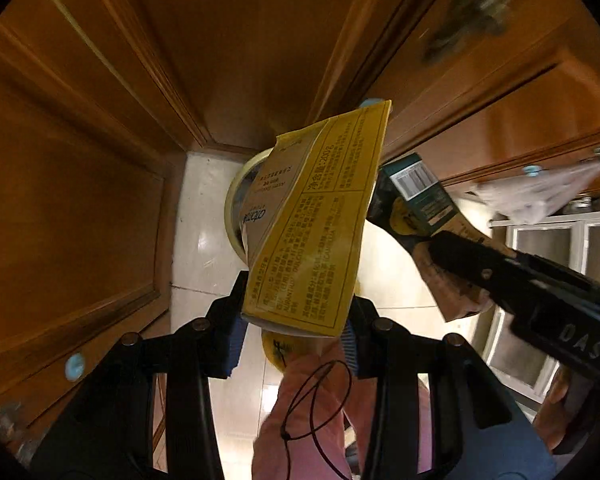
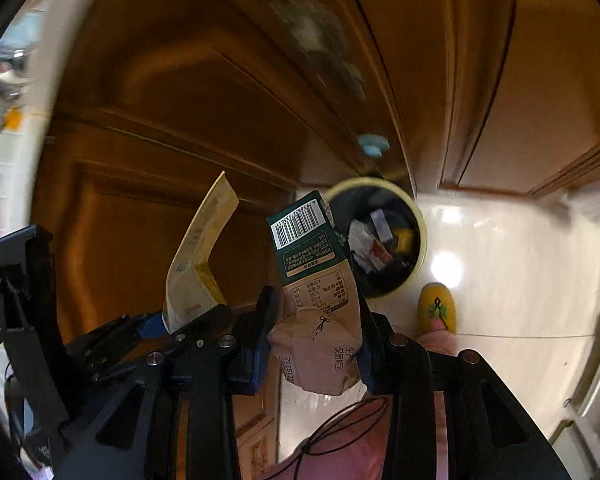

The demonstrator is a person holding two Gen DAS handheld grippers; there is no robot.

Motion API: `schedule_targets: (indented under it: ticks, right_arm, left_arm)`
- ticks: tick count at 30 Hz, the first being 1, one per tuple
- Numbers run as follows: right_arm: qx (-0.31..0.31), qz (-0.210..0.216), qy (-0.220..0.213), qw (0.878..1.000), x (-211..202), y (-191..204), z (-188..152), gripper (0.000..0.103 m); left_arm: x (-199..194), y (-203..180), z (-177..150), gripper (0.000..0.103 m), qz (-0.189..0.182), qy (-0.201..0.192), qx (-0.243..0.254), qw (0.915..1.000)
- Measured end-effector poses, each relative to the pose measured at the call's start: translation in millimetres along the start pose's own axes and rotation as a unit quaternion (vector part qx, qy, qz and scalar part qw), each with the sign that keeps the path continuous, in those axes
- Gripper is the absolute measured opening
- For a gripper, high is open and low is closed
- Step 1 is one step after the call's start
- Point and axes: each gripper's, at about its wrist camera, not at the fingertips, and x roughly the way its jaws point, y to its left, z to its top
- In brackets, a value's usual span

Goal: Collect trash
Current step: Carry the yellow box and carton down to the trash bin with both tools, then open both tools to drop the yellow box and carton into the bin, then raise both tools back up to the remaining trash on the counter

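My left gripper (image 1: pixel 296 316) is shut on a flattened yellow box (image 1: pixel 316 220) with printed text; the box also shows in the right wrist view (image 2: pixel 198 264), at the left. My right gripper (image 2: pixel 314 344) is shut on a crushed green and beige drink carton (image 2: pixel 316 280), which also shows in the left wrist view (image 1: pixel 424 208). Both are held above a round trash bin (image 2: pixel 420 232) with a cream rim and dark inside, holding several scraps. The yellow box hides most of the bin (image 1: pixel 236 196) in the left wrist view.
Brown wooden cabinet doors (image 1: pixel 80 200) stand around the bin on a shiny pale tile floor (image 2: pixel 520 272). A yellow slipper (image 2: pixel 438 308) stands next to the bin. Light blue knobs (image 2: pixel 374 146) sit on the doors. White-framed glass panels (image 1: pixel 548 240) are at the right.
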Motion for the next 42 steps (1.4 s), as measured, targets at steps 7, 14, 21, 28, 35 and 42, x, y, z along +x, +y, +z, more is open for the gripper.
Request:
schedule_targets:
  ticks: [7, 14, 21, 28, 35, 42]
  right_arm:
    - [0.019, -0.005, 0.007, 1.000, 97, -35, 20, 0.035]
    - [0.043, -0.010, 0.009, 0.999, 147, -57, 43, 0.053]
    - [0.018, -0.011, 0.012, 1.000, 137, -54, 37, 0.053]
    - [-0.022, -0.020, 0.016, 0.999, 96, -41, 30, 0.053]
    - [-0.040, -0.017, 0.008, 0.999, 17, -10, 17, 0.053]
    - [-0.060, -0.013, -0.025, 0.998, -95, 35, 5, 0.053]
  left_arm:
    - [83, 5, 12, 0.040, -0.001, 0.001, 0.007, 1.0000]
    - [118, 30, 23, 0.053, 0.014, 0.020, -0.019, 0.9995]
    - [108, 48, 27, 0.053, 0.016, 0.012, -0.033, 0.9992]
    - [51, 42, 25, 0.053, 0.009, -0.002, -0.047, 0.9989]
    - [-49, 23, 15, 0.053, 0.009, -0.038, -0.036, 0.9986]
    - [-173, 4, 8, 0.053, 0.002, -0.086, -0.015, 0.9962]
